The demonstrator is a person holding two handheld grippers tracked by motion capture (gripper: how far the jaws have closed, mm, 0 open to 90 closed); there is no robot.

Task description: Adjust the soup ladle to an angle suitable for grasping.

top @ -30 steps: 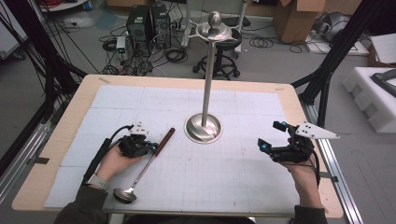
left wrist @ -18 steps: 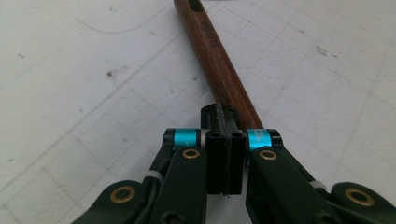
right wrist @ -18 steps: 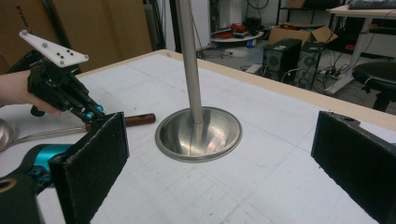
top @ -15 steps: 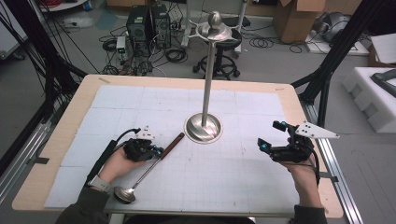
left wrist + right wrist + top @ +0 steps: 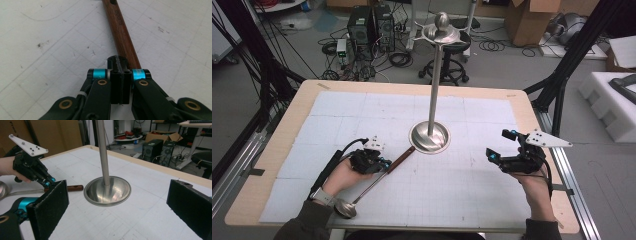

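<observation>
Evenly and brightly lit from overhead, with soft, faint shadows on the white gridded tabletop [image 5: 362, 112]. Mild glare on the shiny round steel base of the tall metal stand [image 5: 107, 190] and its polished pole. Slightly soft and low in detail from the high camera. Nearest black padded jaws blurred in the right gripper view.

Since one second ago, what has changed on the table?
The left gripper moved right to the ladle and now sits at its wooden handle, jaws closed together. Whether it grips is unclear. The ladle turned slightly. The right gripper, open, and the metal stand stayed put.
</observation>
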